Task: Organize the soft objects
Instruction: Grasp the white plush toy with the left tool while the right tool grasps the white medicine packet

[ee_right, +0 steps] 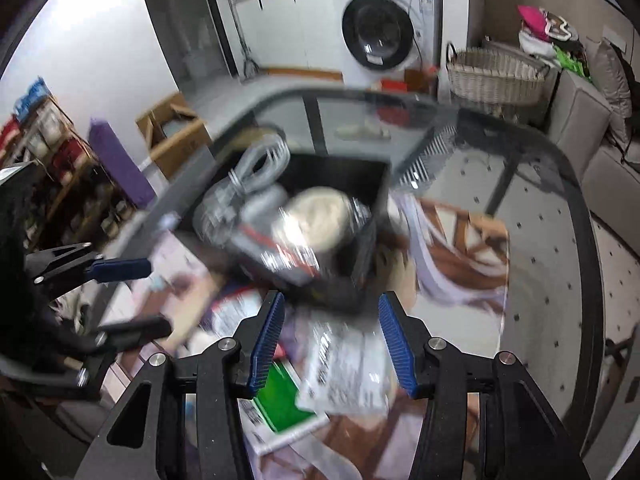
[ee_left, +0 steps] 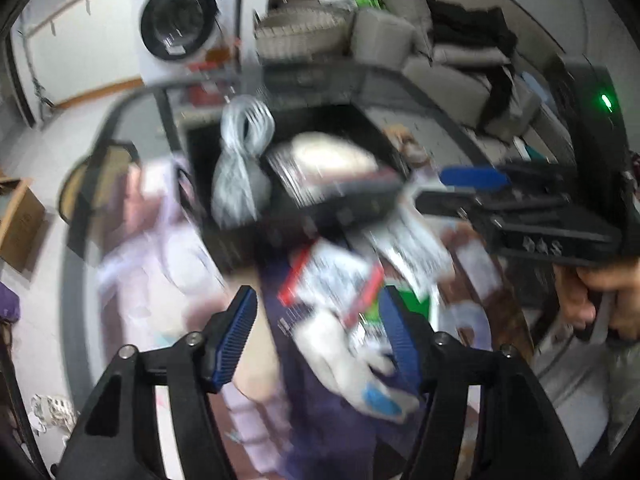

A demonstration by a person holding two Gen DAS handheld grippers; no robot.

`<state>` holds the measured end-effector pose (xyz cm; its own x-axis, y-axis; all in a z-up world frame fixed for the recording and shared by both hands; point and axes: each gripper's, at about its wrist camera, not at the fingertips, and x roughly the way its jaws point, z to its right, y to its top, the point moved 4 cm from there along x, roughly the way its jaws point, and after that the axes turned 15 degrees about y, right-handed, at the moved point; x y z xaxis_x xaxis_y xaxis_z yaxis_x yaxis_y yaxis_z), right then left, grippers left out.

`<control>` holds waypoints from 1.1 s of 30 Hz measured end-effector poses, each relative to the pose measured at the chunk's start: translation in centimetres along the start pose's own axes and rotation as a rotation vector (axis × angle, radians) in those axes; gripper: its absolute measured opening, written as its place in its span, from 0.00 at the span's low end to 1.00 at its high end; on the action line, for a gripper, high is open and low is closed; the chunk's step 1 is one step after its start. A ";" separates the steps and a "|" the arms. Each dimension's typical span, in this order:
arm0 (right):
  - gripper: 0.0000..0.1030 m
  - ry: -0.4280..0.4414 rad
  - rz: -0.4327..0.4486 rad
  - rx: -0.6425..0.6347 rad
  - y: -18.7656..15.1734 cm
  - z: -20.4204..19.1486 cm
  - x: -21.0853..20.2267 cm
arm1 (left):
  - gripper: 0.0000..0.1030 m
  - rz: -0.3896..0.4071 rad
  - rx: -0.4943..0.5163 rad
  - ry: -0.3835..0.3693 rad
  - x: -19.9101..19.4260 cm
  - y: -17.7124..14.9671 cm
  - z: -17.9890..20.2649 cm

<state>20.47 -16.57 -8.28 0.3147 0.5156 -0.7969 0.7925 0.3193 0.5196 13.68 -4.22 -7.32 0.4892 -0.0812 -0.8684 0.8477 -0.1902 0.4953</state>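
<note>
Left wrist view: left gripper (ee_left: 320, 336), blue ribbed pads spread apart, nothing clamped; a blurred white soft item with a blue patch (ee_left: 360, 372) lies below and between the pads, contact not discernible. Landmark: black bin (ee_left: 352, 208) on the glass-topped table (ee_left: 400, 68). Inside the bin, toward its far-left corner, a coiled grey cable (ee_left: 244, 148); beside it to the right, a round cream-coloured soft object in clear wrapping (ee_left: 332, 156). Near the bin's front wall, on the table, a loose pile of packaged goods: a red-edged printed packet (ee_left: 336, 280) and a green-and-white packet (ee_left: 416, 304). Right of the bin, the right gripper (ee_left: 460, 188), held by a hand (ee_left: 596, 300), its blue pad visible. Behind the bin, a washing machine (ee_left: 180, 24), a wicker basket (ee_left: 296, 36) and a grey sofa (ee_left: 452, 68). Right wrist view: right gripper (ee_right: 332, 340), pads apart, empty, hovering over a crinkled clear printed packet (ee_right: 344, 364) just in front of the bin (ee_right: 360, 272); the green-and-white packet (ee_right: 280, 400) sits left of that. Bin contents repeated: cable (ee_right: 256, 172) at back left, wrapped cream object (ee_right: 316, 212) at centre. Left of the bin, the left gripper (ee_right: 136, 296), fingers spread. Both views heavily motion-blurred.
</note>
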 end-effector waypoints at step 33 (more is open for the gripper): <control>0.58 -0.045 -0.180 0.016 -5.7 1.7 5.1 | 0.35 -0.177 0.049 0.099 2.6 -5.0 -0.7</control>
<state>18.41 -17.13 -15.83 0.1902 0.4150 -0.8897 0.8462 0.3902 0.3629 10.84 -2.83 -12.00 0.3532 0.0537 -0.9340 0.9125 -0.2402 0.3313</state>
